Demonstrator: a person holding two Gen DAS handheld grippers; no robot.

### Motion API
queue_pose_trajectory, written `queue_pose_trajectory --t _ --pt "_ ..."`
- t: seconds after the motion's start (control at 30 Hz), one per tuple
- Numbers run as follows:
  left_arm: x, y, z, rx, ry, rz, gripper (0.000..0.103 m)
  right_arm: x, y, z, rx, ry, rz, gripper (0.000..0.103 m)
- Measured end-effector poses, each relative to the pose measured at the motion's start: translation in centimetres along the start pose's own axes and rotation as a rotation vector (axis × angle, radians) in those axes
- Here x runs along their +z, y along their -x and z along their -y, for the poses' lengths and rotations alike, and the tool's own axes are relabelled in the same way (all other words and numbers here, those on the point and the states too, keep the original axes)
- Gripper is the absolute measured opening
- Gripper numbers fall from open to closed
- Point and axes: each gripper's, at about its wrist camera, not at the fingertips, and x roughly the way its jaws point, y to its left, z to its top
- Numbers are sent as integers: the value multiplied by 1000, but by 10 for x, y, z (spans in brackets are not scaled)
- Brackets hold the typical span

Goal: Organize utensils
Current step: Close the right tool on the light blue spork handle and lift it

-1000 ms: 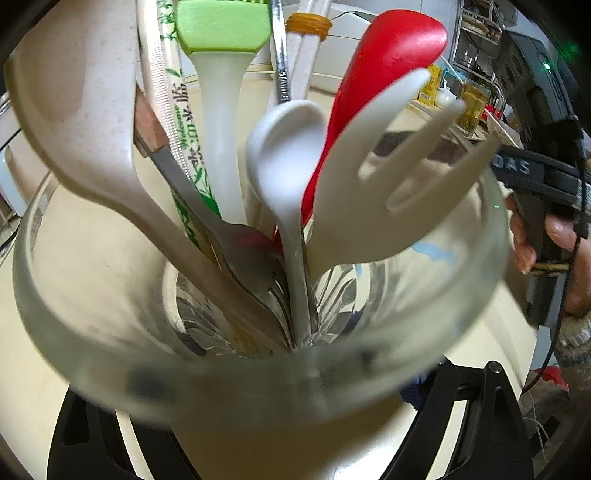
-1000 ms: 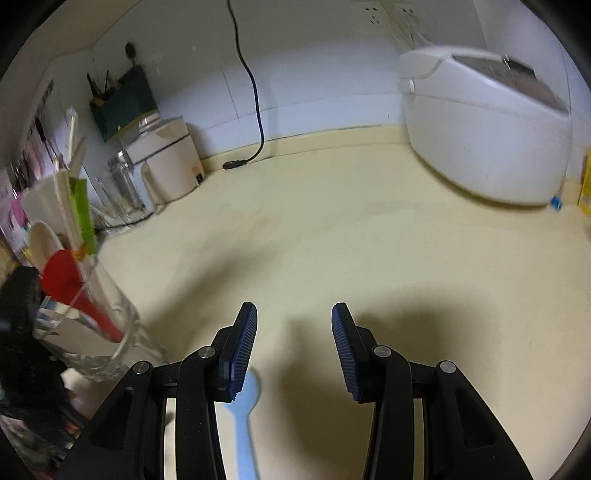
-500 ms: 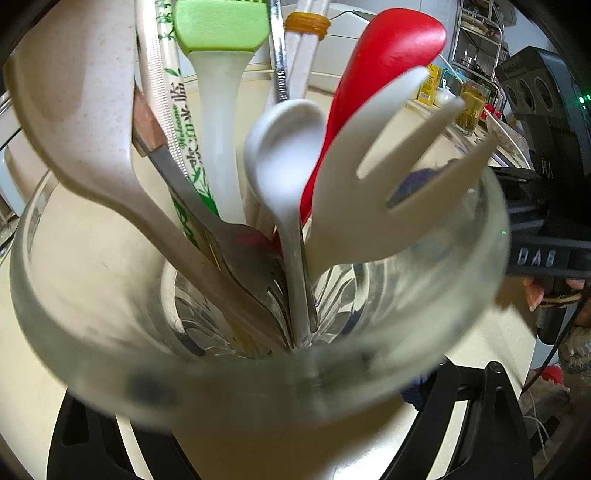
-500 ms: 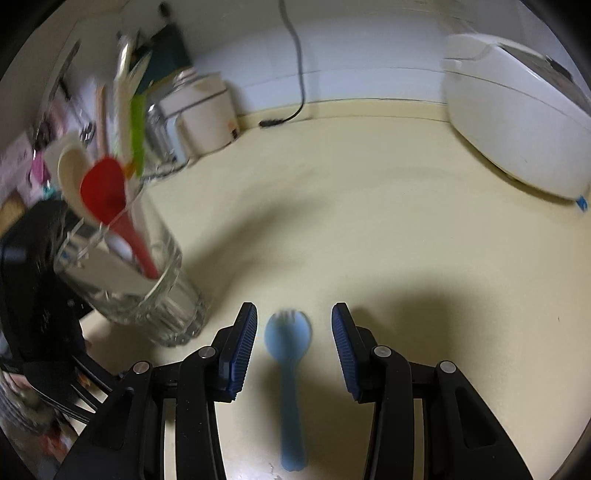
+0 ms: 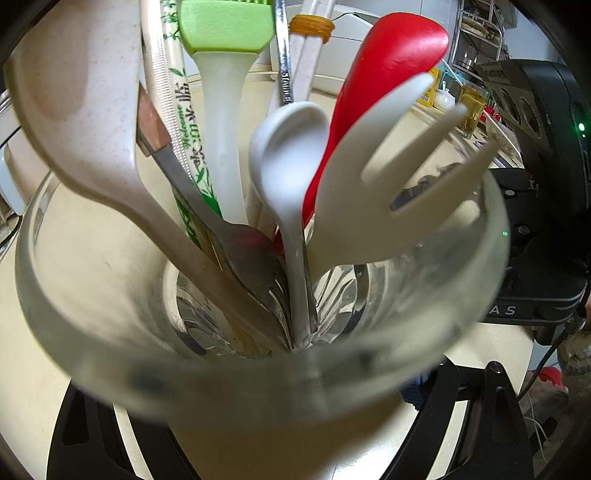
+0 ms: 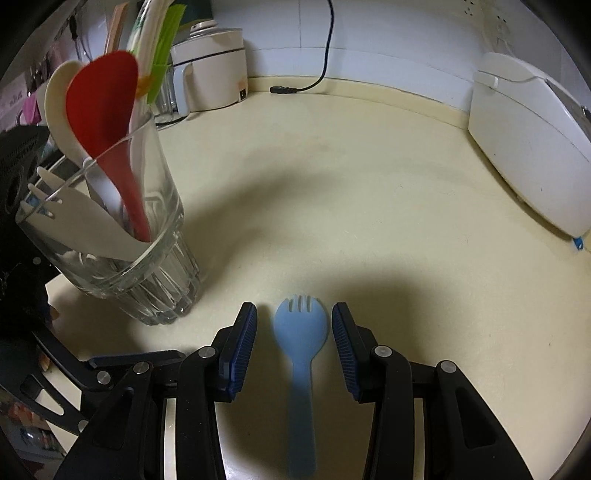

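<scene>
Swinging over since a moment ago, the right gripper (image 6: pixel 294 334) now has its jaws wide on both sides of the blue spork (image 6: pixel 301 354) lying on the counter (image 6: pixel 369 206), while the left gripper (image 5: pixel 280 443) hugs the glass cup (image 5: pixel 110 314) to keep it steady.

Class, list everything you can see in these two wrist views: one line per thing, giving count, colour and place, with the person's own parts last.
clear ribbed glass tumbler: one, clear, left on the counter, holding utensils
red plastic spoon: one, red, in the tumbler
white plastic fork: one, white, in the tumbler
white ceramic spoon: one, white, in the tumbler
metal fork: one, silver, tines down in the tumbler
green silicone brush: one, green head, in the tumbler
pale blue plastic spork: one, blue, flat on the counter
cream countertop: one, cream
white lidded appliance: one, white, far right
white jug-shaped appliance: one, white, by the wall
black cable: one, black, by the wall
right hand-held gripper: one, black with blue pads, open astride the spork
left hand-held gripper: one, black, either side of the tumbler
</scene>
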Motion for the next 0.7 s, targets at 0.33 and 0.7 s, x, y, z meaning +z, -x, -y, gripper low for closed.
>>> queue_pose_trajectory --t 0.33,0.7 --pt "1 -1 0 2 -2 -1 92 3 0 6 21 -1 4 30" --pt "0 -1 2 6 -5 -2 92 -3 44 25 67 -117 192 29"
